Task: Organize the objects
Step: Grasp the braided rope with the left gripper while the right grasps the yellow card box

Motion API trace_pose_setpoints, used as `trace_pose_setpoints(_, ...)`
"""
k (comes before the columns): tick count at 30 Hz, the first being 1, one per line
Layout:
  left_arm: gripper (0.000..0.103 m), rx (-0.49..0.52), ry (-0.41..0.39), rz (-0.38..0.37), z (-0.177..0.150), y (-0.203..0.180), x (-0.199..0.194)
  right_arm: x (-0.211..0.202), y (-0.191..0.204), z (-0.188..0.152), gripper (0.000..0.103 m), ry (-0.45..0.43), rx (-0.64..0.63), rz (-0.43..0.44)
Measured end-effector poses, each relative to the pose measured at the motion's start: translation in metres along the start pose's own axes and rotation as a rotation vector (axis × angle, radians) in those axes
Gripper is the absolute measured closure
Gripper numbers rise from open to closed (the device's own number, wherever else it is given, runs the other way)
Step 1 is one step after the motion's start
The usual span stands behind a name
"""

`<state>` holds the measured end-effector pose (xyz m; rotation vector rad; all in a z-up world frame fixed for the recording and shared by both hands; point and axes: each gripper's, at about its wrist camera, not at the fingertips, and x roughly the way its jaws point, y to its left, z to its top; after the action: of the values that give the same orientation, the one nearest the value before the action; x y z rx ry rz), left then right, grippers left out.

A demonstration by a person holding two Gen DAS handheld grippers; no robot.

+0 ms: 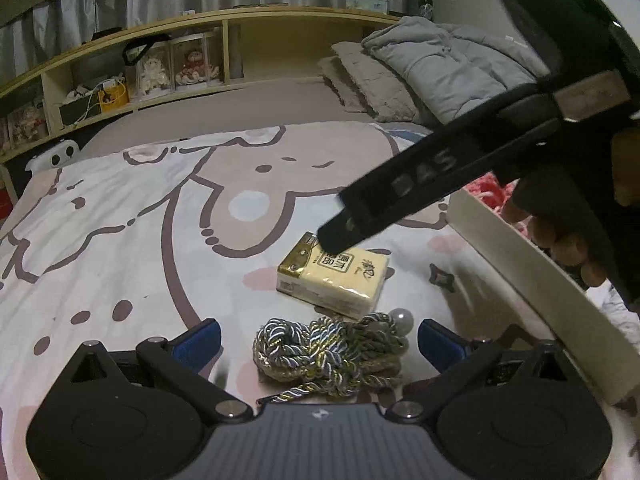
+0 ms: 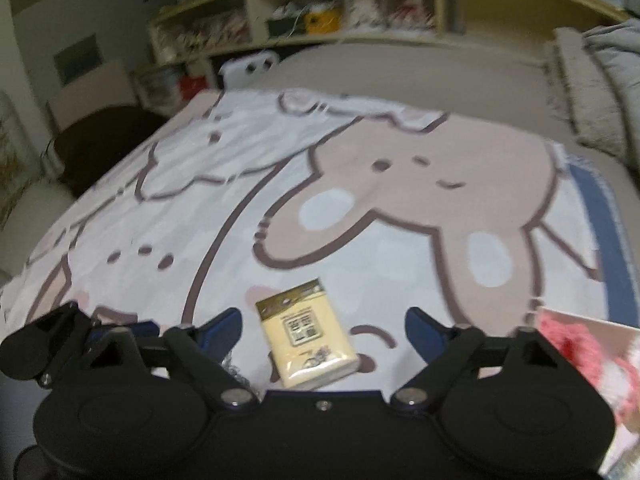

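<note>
— Yellow tissue pack (image 2: pixel 307 335) first: where does it lie?

— Flat on the cartoon-print blanket (image 2: pixel 360 184), between the spread blue fingertips of the right gripper (image 2: pixel 323 329), which grasps nothing.

— And the other hand's tool?

— The left gripper (image 1: pixel 319 340) is spread wide too, released, with a bundle of twisted grey-gold cord (image 1: pixel 328 350) lying on the blanket between its pads. A pearl-like bead (image 1: pixel 401 319) sits at the far edge of the bundle, and the tissue pack lies just beyond it.

— Anything beside them?

— A white box (image 1: pixel 532 288) to the right, its rim near the pack, pink fluffy stuff (image 2: pixel 576 344) inside. Farther back, grey pillows (image 1: pixel 372 80), a folded grey duvet (image 1: pixel 452 60) and a wooden shelf (image 1: pixel 224 20) holding dolls.
</note>
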<state>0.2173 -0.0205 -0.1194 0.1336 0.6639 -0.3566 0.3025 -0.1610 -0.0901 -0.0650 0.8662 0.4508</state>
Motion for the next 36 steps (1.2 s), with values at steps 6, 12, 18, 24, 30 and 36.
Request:
trace_pose_setpoints(6, 0.000, 0.017, 0.007, 0.000, -0.003, -0.005, 0.010, 0.020, 0.001, -0.002, 0.026, 0.055, -0.033, 0.031)
trace_pose_setpoints(12, 0.000, 0.011, 0.042, 0.024, -0.006, -0.012, 0.016, 0.033, 0.001, -0.003, 0.034, 0.083, -0.060, 0.047)
trace_pose_setpoints(18, 0.000, 0.021, 0.058, 0.053, -0.009, -0.021, 0.017, 0.038, 0.002, -0.005, 0.043, 0.085, -0.053, 0.030)
trace_pose_setpoints(24, 0.007, 0.041, 0.077, 0.067, -0.010, -0.026, 0.019, 0.037, 0.004, -0.006, 0.046, 0.078, -0.038, 0.014)
trace_pose_setpoints(30, 0.017, 0.037, 0.078, 0.079, -0.012, -0.018, 0.019, 0.036, 0.007, -0.008, 0.046, 0.075, -0.037, 0.006)
trace_pose_setpoints(36, 0.019, 0.028, 0.081, 0.069, -0.010, -0.015, 0.017, 0.032, 0.007, -0.009, 0.047, 0.056, -0.014, -0.003)
